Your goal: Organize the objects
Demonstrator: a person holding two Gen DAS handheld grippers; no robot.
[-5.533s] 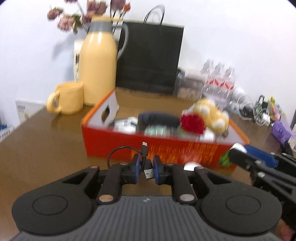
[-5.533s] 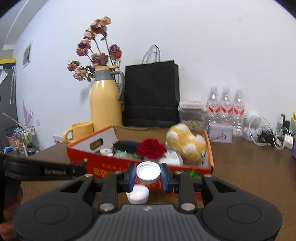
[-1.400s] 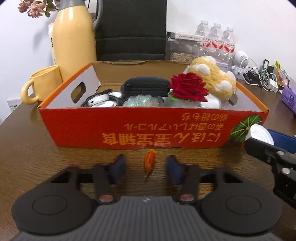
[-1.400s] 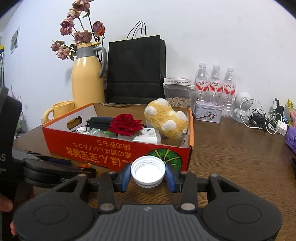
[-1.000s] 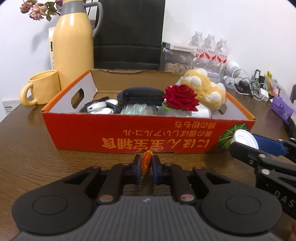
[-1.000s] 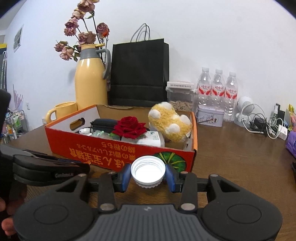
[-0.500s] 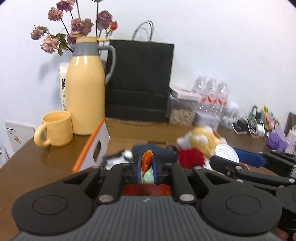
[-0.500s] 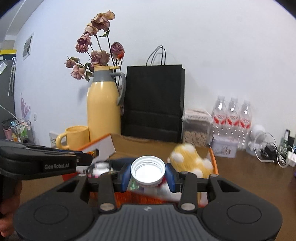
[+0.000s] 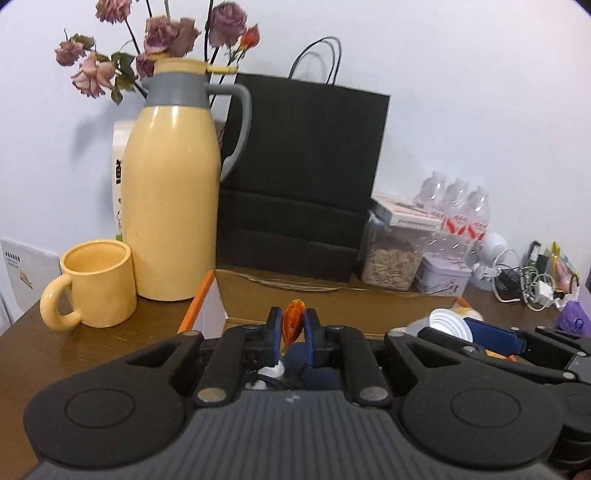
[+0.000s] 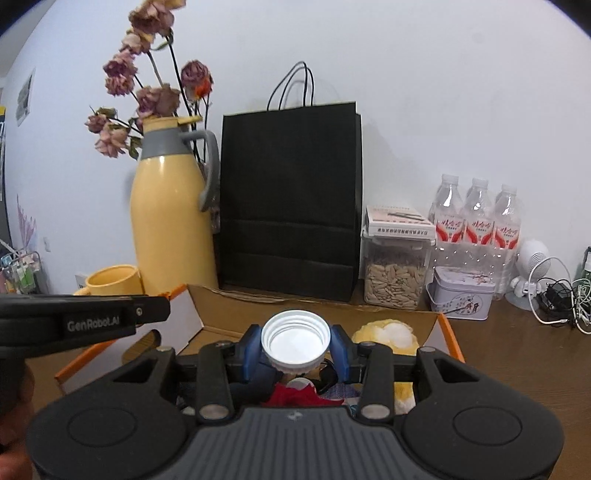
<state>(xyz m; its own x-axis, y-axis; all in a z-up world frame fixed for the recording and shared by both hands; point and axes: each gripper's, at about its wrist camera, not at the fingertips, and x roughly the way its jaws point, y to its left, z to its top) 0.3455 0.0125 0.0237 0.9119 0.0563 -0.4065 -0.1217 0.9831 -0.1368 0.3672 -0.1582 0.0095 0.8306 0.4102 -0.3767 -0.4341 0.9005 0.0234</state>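
Observation:
My left gripper is shut on a small orange, amber-like piece, held over the orange cardboard box. A white screw lid sits clamped between the blue pads of my right gripper, its hollow side facing the camera, above the same box. Inside the box I see a yellow plush toy, a red rose and a dark pouch, mostly hidden by the grippers. The right gripper with its lid shows at the right of the left wrist view.
A yellow thermos jug with dried flowers and a yellow mug stand left of the box. Behind it are a black paper bag, a jar of seeds, water bottles, a tin and cables.
Both grippers rose and went forward from in front of the box to above it, each keeping its hold. The box front has dropped out of sight.

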